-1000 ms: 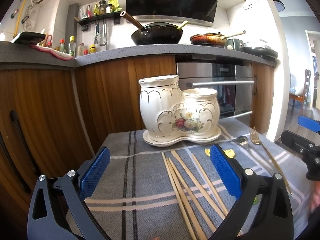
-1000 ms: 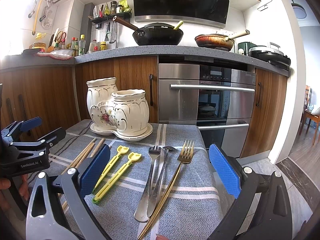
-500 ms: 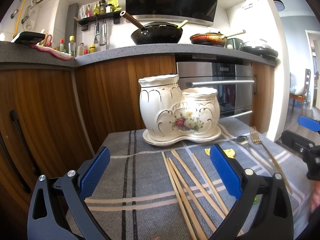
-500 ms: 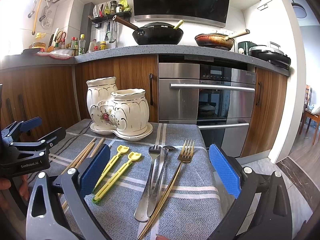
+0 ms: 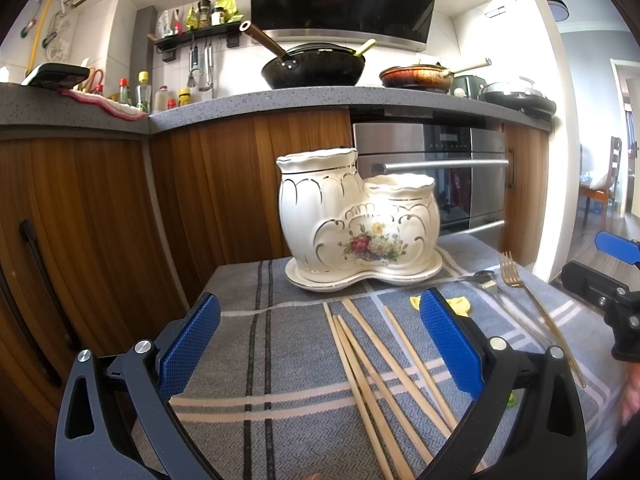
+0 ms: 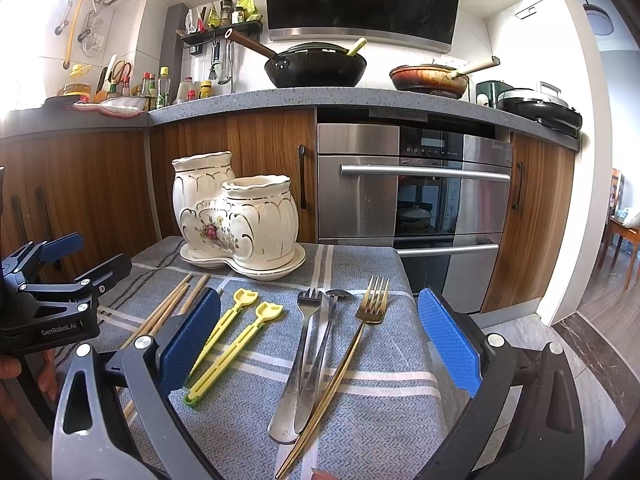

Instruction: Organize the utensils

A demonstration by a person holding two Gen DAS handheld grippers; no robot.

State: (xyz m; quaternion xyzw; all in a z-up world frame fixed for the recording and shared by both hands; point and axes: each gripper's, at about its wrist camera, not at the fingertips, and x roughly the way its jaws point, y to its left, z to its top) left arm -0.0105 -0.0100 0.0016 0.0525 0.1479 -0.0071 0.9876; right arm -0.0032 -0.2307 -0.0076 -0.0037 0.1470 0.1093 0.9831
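No visible change; left gripper (image 5: 320, 344) unmoved; right gripper (image 6: 318, 340) likewise

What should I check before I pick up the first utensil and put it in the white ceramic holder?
1. Left gripper open and holding nothing: ok.
2. Right gripper open and holding nothing: ok.
3. White two-pot ceramic holder with flower print upright on its saucer: ok.
4. Holder's pots free inside: cannot tell, the openings face away from both cameras.
5. Wooden chopsticks loose on the grey striped cloth: ok.
6. Gold fork clear of the two silver forks: not ok, its handle lies against theirs.
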